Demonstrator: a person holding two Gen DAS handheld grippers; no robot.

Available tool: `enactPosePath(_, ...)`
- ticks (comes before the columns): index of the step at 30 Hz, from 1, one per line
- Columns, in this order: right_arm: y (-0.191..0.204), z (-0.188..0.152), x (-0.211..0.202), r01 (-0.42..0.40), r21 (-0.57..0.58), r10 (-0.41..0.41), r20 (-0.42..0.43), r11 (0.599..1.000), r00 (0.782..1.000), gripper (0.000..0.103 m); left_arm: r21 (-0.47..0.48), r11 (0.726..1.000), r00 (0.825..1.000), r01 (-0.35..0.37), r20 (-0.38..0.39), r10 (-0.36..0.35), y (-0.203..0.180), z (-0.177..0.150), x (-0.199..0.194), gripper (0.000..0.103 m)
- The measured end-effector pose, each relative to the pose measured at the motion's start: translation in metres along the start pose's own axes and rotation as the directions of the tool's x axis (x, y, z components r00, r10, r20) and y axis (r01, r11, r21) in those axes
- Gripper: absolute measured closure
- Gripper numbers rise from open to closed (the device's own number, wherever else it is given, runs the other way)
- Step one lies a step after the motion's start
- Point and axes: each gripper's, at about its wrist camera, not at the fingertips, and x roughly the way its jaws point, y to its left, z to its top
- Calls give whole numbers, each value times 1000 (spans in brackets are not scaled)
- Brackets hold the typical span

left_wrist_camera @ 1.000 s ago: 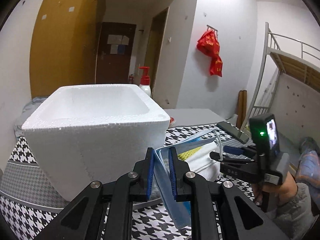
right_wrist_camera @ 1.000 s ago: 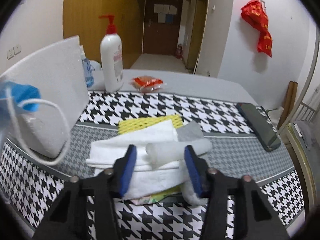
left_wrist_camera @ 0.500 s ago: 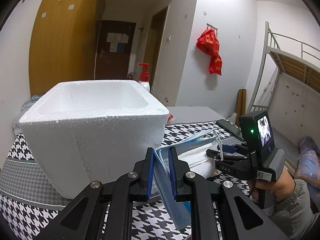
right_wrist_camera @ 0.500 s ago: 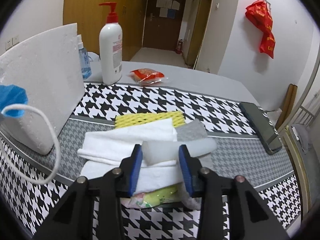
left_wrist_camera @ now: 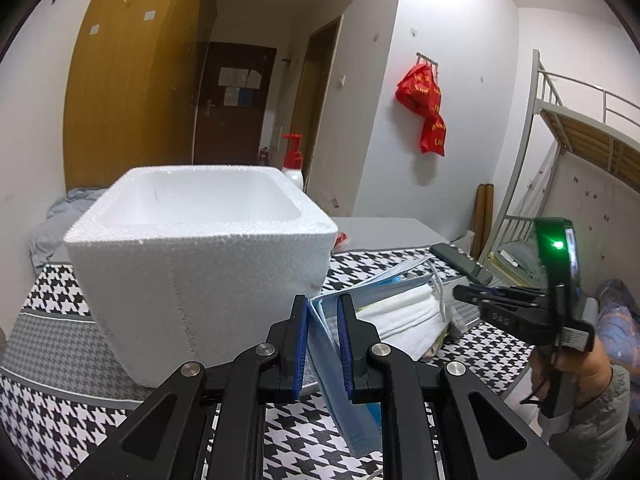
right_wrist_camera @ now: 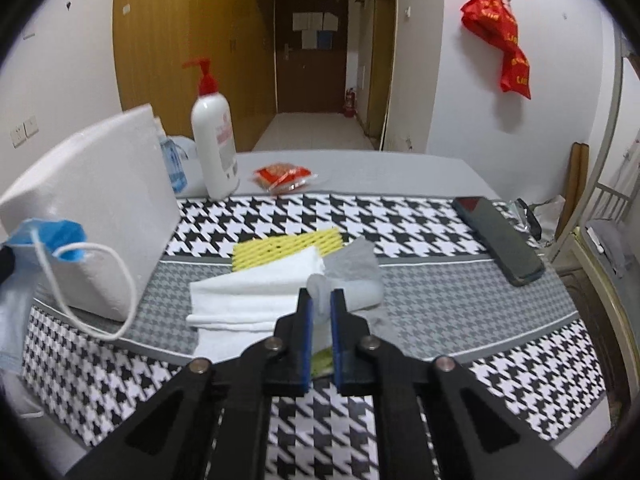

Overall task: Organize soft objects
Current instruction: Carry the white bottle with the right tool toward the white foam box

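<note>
Your left gripper is clamped on a blue face mask, just right of the foam box. Your right gripper pinches a translucent foam roll atop the folded white cloths, right of that box.

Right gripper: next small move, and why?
Probably lift it clear of the pile and carry it toward the foam box. The right gripper is shut on the soft white foam piece, squeezed thin between its pads, above the folded white towel. The box stands open-topped to the left, and the left gripper already holds a blue face mask.
</note>
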Motion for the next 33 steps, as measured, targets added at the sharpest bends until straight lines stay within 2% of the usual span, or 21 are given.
enactPosePath(15,11,-13,-95,-71,10,68,145,997,987,92,26,997,997,-67,30,66,-6,-1,-41,87)
enactPosePath(33,53,-39,-158,-162,-15,160,246,987,956,92,75,986,986,-147,93,140,-1,-4,-85,87)
